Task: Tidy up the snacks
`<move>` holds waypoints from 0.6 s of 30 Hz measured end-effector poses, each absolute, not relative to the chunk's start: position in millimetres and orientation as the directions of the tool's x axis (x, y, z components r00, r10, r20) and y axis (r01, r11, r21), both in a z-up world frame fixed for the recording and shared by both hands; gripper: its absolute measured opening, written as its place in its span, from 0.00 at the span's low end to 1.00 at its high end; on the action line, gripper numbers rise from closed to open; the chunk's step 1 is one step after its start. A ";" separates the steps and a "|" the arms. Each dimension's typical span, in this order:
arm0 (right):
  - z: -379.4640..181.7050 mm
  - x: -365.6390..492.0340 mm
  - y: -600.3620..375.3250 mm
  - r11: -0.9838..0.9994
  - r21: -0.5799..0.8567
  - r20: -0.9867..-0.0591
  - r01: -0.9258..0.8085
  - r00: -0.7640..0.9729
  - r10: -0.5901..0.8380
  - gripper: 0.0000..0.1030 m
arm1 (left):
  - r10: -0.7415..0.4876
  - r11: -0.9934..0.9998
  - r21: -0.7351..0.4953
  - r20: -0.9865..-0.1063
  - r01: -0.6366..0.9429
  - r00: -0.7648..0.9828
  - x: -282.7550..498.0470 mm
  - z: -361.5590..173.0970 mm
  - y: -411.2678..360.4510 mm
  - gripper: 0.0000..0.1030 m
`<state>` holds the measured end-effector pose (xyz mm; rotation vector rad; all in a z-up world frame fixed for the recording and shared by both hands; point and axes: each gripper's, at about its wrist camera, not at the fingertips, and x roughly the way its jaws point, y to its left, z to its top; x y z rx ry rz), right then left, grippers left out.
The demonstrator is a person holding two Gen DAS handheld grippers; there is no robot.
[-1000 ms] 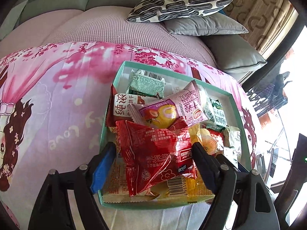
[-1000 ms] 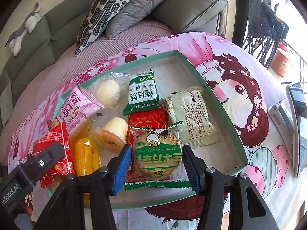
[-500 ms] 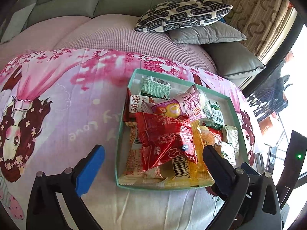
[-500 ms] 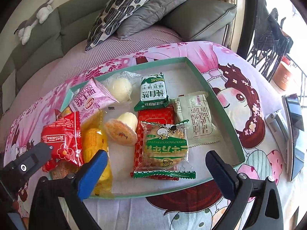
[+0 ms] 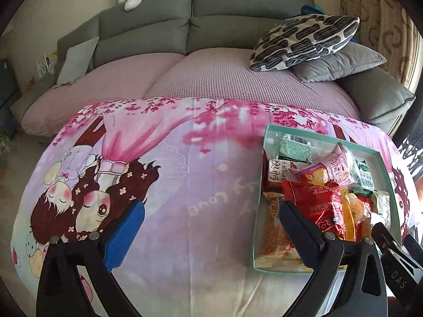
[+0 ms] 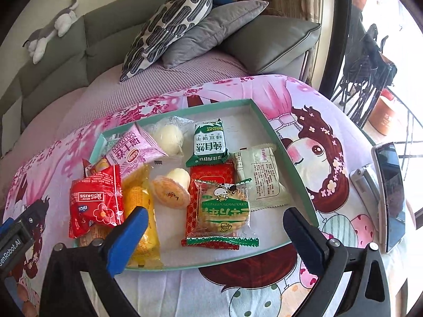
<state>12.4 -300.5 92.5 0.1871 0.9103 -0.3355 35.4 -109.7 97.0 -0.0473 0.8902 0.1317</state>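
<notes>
A green-rimmed tray (image 6: 296, 169) of packaged snacks is seen at centre frame in the right wrist view, resting on a pink cartoon-print cloth (image 5: 185, 185) w/ a grey sofa (image 5: 224, 10) behind. The right gripper (image 6: 215, 233) is held w/ jaws spread wide & nothing between the pads; it hangs above the tray's near edge, over a green biscuit pack (image 6: 224, 211) stacked on a red pack (image 6: 211, 177). The left gripper (image 5: 211, 227), likewise wide & empty, is pointed mostly at bare cloth in the lower centre of the left wrist view, w/ its right finger overlapping the tray's near-left corner in the image; contact cannot be told. At the tray's left end a red packet (image 6: 96, 200) is piled on other wrappers, beside a pink pouch (image 6: 132, 148) & a yellow bag (image 6: 140, 211). A phone on a stand (image 6: 388, 198) is seen at the right edge. No snack is gripped by either tool, so the step is judged to be between placements, approx. late in the task, as every snack visible is already in the tray. The next move is judged to call for either a reach to any snack left outside the frame or a tidy of the heaped left end: jaws lowered around one wrapper only, closed gently so crinkly film is not slipped or neighbours dragged.
</notes>
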 end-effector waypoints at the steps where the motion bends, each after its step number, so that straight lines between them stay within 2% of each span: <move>1: 93.8 12.2 -299.6 0.933 0.017 -0.795 0.360 0.570 -0.206 1.00 | 0.098 0.990 0.014 -0.776 -0.139 0.622 35.9 97.2 -108.3 0.99; 7: 102.0 11.7 -292.0 0.941 0.011 -0.777 0.338 0.595 -0.205 1.00 | 0.176 0.980 0.084 -0.785 -0.178 0.594 44.4 82.1 -105.5 0.99; 18: 111.1 2.5 -275.6 0.954 0.014 -0.760 0.300 0.624 -0.185 1.00 | 0.191 0.977 0.105 -0.817 -0.185 0.544 35.2 66.4 -101.3 0.99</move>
